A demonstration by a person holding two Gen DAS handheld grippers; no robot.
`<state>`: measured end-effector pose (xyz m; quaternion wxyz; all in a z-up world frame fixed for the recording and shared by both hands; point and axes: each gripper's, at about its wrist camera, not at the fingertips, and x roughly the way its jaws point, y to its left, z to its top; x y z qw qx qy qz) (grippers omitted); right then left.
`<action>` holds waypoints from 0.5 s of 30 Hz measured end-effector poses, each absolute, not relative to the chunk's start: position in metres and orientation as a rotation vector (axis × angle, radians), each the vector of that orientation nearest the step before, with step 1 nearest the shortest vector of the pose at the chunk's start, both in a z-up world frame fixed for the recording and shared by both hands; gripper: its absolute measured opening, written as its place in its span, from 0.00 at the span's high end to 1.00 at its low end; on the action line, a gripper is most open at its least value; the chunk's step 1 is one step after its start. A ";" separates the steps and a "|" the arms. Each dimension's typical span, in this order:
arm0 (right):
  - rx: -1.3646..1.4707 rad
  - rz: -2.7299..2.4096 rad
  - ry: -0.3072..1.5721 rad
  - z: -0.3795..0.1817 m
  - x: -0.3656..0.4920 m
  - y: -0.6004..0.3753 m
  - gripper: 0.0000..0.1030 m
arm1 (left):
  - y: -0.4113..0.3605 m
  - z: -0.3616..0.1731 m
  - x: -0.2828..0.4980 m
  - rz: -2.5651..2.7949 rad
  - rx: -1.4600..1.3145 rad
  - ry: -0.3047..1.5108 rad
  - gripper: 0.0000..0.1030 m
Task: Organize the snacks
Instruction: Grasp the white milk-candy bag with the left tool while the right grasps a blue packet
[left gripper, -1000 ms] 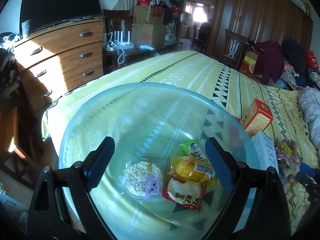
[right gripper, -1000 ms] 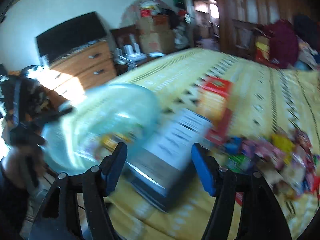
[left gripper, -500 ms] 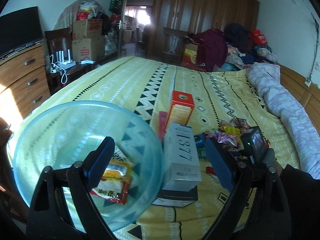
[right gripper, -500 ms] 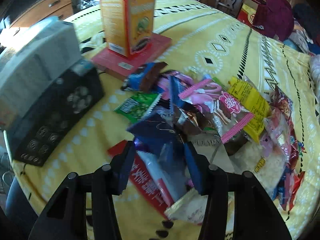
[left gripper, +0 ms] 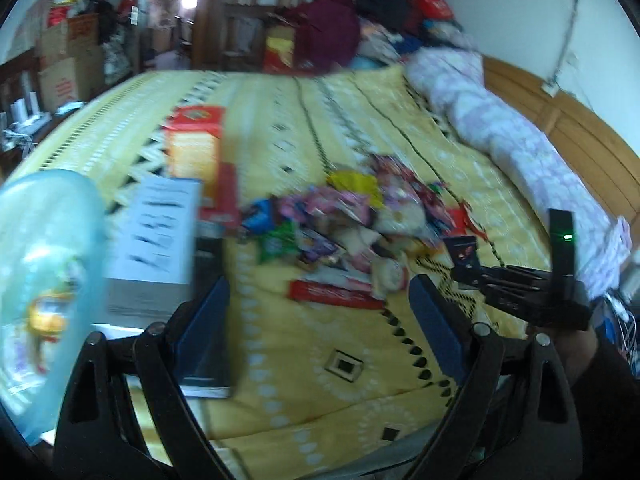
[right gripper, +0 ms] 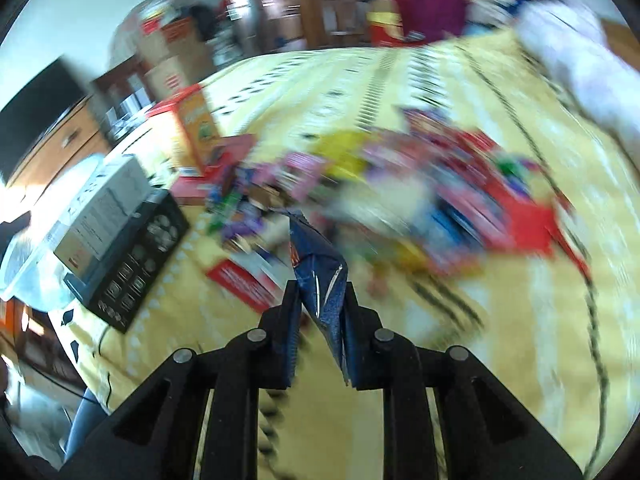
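Snacks (left gripper: 352, 220) lie heaped in a loose pile on the yellow patterned bedspread (left gripper: 320, 360), mid-bed. Right gripper (right gripper: 320, 300) is clenched on a dark blue packet (right gripper: 320, 276), held off the bedspread just in front of the pile; frame blurred. Left gripper (left gripper: 320, 320) hangs above the bedspread with jaws spread wide, nothing between them. Clear blue bowl (left gripper: 44, 272) sits at the left bed edge with a few packets inside. Beside it, a white box (left gripper: 154, 240) rests on a black box (right gripper: 128, 264); an orange carton (left gripper: 196, 146) stands behind.
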<state>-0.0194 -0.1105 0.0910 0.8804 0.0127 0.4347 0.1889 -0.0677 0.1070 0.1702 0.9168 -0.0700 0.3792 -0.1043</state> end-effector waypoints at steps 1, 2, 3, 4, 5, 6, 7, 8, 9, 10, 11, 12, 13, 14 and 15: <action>0.045 0.370 0.914 0.089 -0.029 -0.124 0.79 | 0.095 0.158 -0.058 -0.250 -0.135 0.804 0.12; 0.067 0.351 0.926 0.087 -0.038 -0.136 0.79 | 0.085 0.147 -0.051 -0.276 -0.132 0.823 0.12; 0.090 0.340 0.943 0.083 -0.045 -0.148 0.79 | 0.074 0.135 -0.043 -0.296 -0.127 0.844 0.14; 0.106 0.331 0.955 0.080 -0.049 -0.157 0.79 | 0.065 0.122 -0.034 -0.312 -0.120 0.865 0.15; 0.116 0.325 0.962 0.078 -0.052 -0.162 0.79 | 0.058 0.109 -0.023 -0.332 -0.131 0.900 0.16; 0.126 0.326 0.970 0.076 -0.056 -0.166 0.79 | 0.051 0.098 -0.013 -0.352 -0.156 0.933 0.17; 0.131 0.329 0.979 0.074 -0.058 -0.170 0.79 | 0.044 0.087 -0.004 -0.372 -0.176 0.956 0.17; 0.135 0.330 0.981 0.070 -0.063 -0.175 0.79 | 0.036 0.078 0.006 -0.388 -0.176 0.970 0.17; 0.144 0.331 0.982 0.069 -0.064 -0.178 0.79 | 0.029 0.071 0.013 -0.390 -0.159 0.978 0.16; 0.155 0.331 0.985 0.066 -0.063 -0.182 0.79 | 0.021 0.061 0.023 -0.379 -0.125 0.987 0.16; 0.165 0.332 0.987 0.064 -0.063 -0.186 0.79 | 0.017 0.053 0.027 -0.354 -0.100 1.000 0.16; 0.175 0.331 0.987 0.064 -0.063 -0.190 0.79 | 0.015 0.046 0.033 -0.322 -0.094 1.014 0.16; 0.182 0.329 0.987 0.061 -0.064 -0.195 0.79 | 0.014 0.041 0.038 -0.306 -0.108 1.017 0.16; 0.191 0.329 0.989 0.059 -0.063 -0.198 0.79 | 0.013 0.037 0.041 -0.292 -0.122 1.015 0.16; 0.197 0.330 0.992 0.057 -0.063 -0.201 0.79 | 0.010 0.036 0.040 -0.276 -0.121 1.014 0.16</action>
